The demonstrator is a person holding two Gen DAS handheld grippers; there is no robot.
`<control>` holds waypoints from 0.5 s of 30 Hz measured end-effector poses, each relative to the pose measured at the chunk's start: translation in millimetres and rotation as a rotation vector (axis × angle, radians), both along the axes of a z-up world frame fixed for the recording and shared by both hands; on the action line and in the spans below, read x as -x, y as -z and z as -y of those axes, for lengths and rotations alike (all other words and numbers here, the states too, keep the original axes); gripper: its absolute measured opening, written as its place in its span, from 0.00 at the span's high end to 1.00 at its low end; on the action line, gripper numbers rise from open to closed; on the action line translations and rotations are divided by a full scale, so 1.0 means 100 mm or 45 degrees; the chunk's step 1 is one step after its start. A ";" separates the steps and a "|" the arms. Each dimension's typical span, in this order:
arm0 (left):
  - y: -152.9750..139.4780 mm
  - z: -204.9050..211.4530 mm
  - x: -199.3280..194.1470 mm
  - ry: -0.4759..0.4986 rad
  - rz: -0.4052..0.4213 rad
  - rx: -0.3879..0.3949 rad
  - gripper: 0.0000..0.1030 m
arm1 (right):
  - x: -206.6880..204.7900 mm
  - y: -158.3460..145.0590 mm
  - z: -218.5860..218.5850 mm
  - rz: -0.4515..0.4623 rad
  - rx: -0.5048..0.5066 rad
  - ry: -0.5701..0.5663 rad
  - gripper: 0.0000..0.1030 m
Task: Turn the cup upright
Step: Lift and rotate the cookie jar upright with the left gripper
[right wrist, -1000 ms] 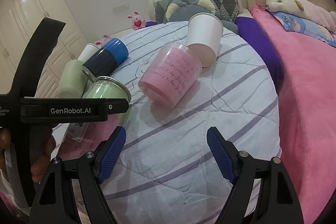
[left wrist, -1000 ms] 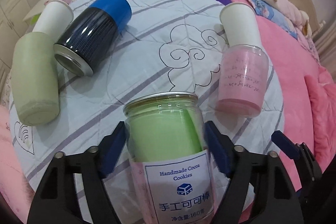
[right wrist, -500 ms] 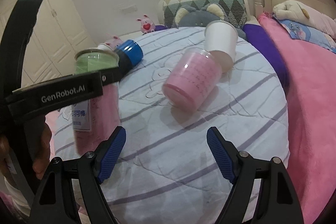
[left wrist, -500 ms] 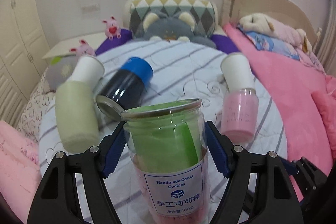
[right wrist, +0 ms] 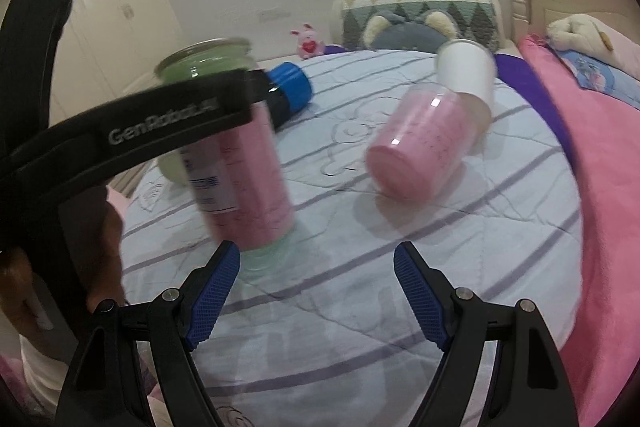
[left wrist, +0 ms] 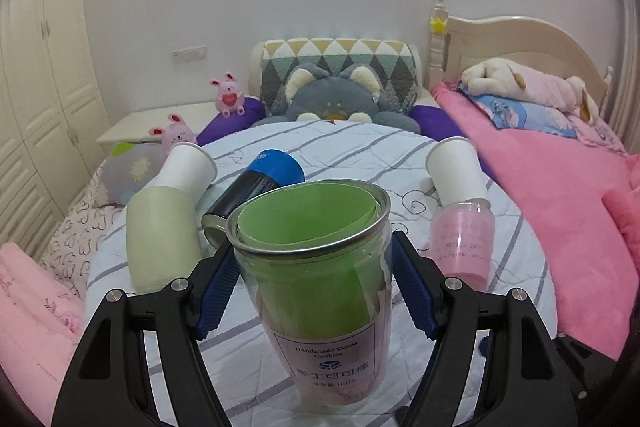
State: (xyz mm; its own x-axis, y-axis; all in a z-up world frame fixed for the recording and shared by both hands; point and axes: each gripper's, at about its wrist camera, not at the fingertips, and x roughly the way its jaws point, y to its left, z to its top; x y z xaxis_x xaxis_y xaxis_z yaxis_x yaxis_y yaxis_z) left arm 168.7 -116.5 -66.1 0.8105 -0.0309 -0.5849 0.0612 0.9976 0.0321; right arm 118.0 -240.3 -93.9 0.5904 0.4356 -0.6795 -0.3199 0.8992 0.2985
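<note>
The left gripper (left wrist: 314,301) pinched the clear jar (left wrist: 316,267) upright, mouth up. The right gripper (right wrist: 318,293) stood spread, empty. Next move judged: seat it on the bed (right wrist: 360,267), release.

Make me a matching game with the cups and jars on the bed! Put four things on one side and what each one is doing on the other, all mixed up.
Things:
1. cookie jar
2. pink cup
3. blue-capped bottle
4. right tool

States:
A. lying on its side behind the jar, blue cap pointing away
B. open, with nothing between its fingers
C. upright, gripped by the left tool
D. tipped over, a white paper cup at its mouth

Pairs: 1-C, 2-D, 3-A, 4-B
</note>
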 end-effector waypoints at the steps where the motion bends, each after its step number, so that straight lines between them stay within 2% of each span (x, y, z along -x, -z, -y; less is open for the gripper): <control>1: 0.00 0.00 0.02 0.005 0.010 0.002 0.28 | -0.01 0.01 -0.02 -0.002 -0.006 -0.011 0.21; 7: 0.01 0.00 0.09 0.020 0.036 -0.004 0.28 | -0.10 0.09 -0.16 0.014 0.055 -0.002 0.21; 15: 0.02 0.00 0.14 0.040 0.044 -0.007 0.28 | -0.14 0.21 -0.20 0.009 0.055 0.012 0.21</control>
State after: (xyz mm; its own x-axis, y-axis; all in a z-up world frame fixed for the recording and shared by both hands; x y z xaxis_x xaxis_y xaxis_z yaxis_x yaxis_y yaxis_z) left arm 155.1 -116.5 -67.7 0.8288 -0.0533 -0.5569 0.0912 0.9950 0.0405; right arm 132.4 -220.0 -115.2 0.5991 0.3999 -0.6936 -0.3130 0.9144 0.2569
